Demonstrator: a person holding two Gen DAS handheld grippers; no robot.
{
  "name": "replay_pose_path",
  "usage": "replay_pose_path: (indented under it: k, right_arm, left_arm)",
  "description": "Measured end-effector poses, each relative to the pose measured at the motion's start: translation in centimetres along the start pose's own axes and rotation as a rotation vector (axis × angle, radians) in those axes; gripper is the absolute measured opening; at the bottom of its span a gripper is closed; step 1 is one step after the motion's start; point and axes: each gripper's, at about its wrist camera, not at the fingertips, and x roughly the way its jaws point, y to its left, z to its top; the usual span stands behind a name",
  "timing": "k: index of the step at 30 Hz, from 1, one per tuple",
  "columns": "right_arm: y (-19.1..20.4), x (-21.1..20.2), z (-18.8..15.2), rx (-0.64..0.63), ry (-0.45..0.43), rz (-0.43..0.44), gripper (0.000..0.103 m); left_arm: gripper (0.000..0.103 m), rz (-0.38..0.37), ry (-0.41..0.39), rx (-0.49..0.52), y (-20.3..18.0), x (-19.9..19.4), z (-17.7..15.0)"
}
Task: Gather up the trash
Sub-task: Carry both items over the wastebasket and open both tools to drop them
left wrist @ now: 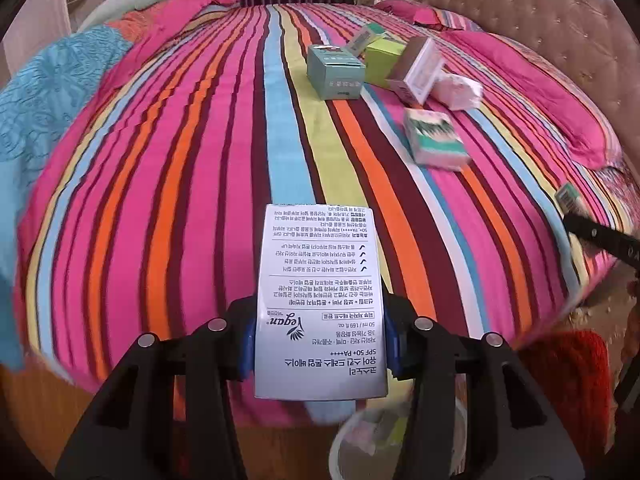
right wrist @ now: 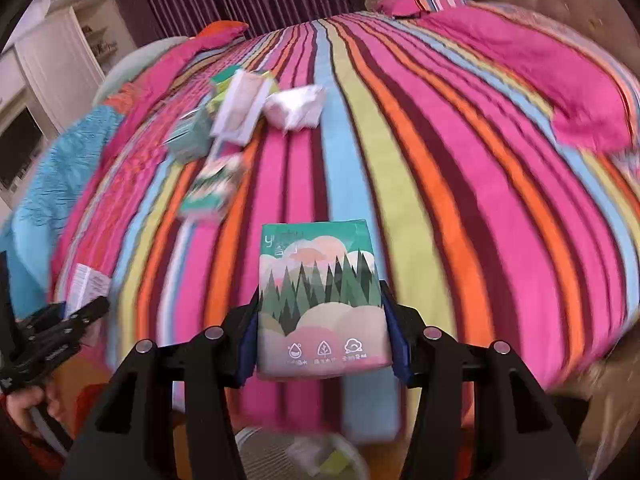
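Two boxes are held clear of striped bed: white carton clamped by left gripper, forest-print pack by right gripper; jaws closed on each, bin positioned below for drop.

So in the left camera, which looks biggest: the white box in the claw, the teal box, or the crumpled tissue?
1. White box, but it's closest to the camera, so that's unsure.
2. Teal box.
3. Crumpled tissue.
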Motion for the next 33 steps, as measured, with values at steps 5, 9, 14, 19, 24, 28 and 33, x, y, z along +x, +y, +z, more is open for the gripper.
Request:
replay_pose_path:
  k: [5, 9, 14, 19, 24, 28, 33]
  right_arm:
    - [1.8, -1.8, -4.3, 0.011, 0.026, 0.033, 0.050]
    - [3.2, -2.5, -6.7, -0.031, 0.048, 0.013, 0.050]
    - [3.1, -2.4, -9.1, -0.023, 0.106, -0.012, 0.050]
    - [2.5, -1.4, -11.7, 0.020, 0.208, -0.015, 0.050]
    - [2.5, 0.0, -13.1, 0.047, 0.310, -0.011, 0.050]
    - [2.7, 1.1, -13.2, 0.048, 0.365, -0.006, 0.050]
    - [3.3, 3.1, -14.1, 0.055, 0.458, 0.013, 0.050]
  left_arm:
    - [0.047, -0.022, -0.003, -0.013, -0.3, -3.2, -3.8]
    - [0.047, -0.031, 0.008, 0.032, -1.5, -4.4, -6.3]
    - [0.047, -0.072, 0.086, 0.034, -2.1, -4.1, -10.1]
    - [0.047, -0.089, 0.156, 0.073, -3.6, -2.7, -12.4]
    - [0.047, -0.122, 0.235, 0.138, -5.7, -1.3, -14.3]
    - [0.047, -0.112, 0.255, 0.170, -6.3, -1.0, -15.0]
    - [0.047, -0.116, 0.318, 0.180, -6.4, 0.4, -15.4]
